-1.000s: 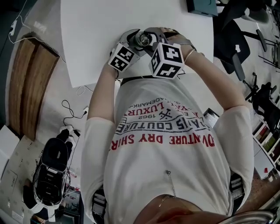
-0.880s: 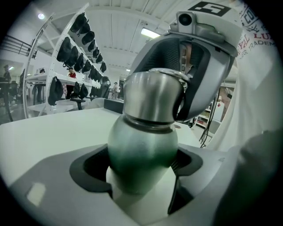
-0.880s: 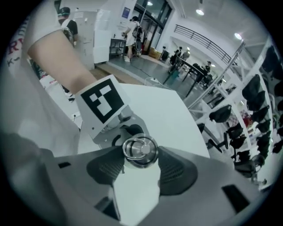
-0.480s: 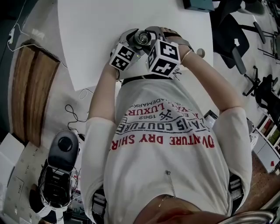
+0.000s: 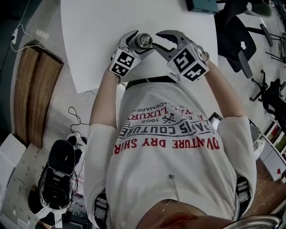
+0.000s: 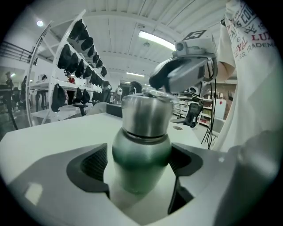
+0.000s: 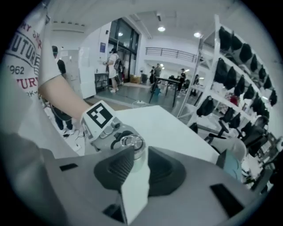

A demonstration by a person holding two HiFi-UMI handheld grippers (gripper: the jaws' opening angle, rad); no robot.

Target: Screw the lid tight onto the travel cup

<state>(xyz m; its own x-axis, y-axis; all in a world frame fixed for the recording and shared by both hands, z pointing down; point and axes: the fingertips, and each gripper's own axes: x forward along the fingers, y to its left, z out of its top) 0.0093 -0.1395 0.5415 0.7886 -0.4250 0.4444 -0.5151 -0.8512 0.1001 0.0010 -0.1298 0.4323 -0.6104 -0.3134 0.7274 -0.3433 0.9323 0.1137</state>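
The cup (image 6: 143, 114) is held upright, clamped between the pads of the left gripper (image 6: 140, 162). The right gripper (image 7: 139, 155) has just been closing its jaws; they are partly apart, with nothing gripped. The lid (image 7: 131, 143), seated on the cup, is seen just beyond their tips.

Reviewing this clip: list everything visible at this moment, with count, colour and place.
travel cup: one, green metal, in the left gripper's jaws, over the table
lid: one, silver, on the cup's mouth
table: one, white, before the person
teal object: one, table's far edge
office chairs: at least two, black, right of the table
wooden board: one, brown, floor left of the table
rack of dark bags: one, white frame, beyond the table
left gripper: one, grey, clamped on the cup's body
right gripper: one, grey, beside the lid, jaws just been closing, nothing between them
T-shirt: one, white with print, on the person
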